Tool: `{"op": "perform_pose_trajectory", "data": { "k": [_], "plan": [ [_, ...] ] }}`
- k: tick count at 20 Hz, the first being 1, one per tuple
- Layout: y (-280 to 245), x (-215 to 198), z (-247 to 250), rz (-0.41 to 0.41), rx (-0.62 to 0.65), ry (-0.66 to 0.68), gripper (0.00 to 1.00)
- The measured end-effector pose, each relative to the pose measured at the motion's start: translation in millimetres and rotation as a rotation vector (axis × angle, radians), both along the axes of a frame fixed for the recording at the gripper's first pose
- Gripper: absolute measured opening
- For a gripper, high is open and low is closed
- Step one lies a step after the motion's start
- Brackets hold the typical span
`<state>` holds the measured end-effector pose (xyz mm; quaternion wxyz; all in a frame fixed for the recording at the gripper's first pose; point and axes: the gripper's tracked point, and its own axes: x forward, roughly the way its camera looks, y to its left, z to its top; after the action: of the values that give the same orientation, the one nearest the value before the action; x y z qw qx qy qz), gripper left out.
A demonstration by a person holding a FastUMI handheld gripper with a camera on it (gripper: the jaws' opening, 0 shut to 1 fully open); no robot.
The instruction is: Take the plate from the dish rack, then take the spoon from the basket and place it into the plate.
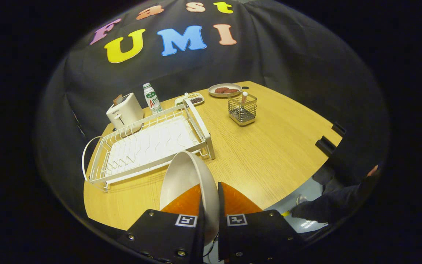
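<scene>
Partly hidden: plate in tool.

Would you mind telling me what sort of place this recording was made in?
Probably a staged kitchen table in a cloth-walled booth: a dish rack, a toaster and a wire basket stand on a wooden table, while the claw grips a plate.

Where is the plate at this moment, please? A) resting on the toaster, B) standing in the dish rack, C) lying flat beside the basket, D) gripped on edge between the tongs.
D: the tongs pinch the plate by its rim, one finger on each face, in front of the dish rack, which holds no dishes.
</scene>
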<state>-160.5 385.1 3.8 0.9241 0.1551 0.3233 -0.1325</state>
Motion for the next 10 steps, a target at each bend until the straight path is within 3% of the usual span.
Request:
{"op": "perform_pose_trajectory", "data": {
  "k": [10],
  "plan": [
    [3.9, 8.6, -39.8, -0.092, 0.250, 0.010, 0.16]
  ]
}}
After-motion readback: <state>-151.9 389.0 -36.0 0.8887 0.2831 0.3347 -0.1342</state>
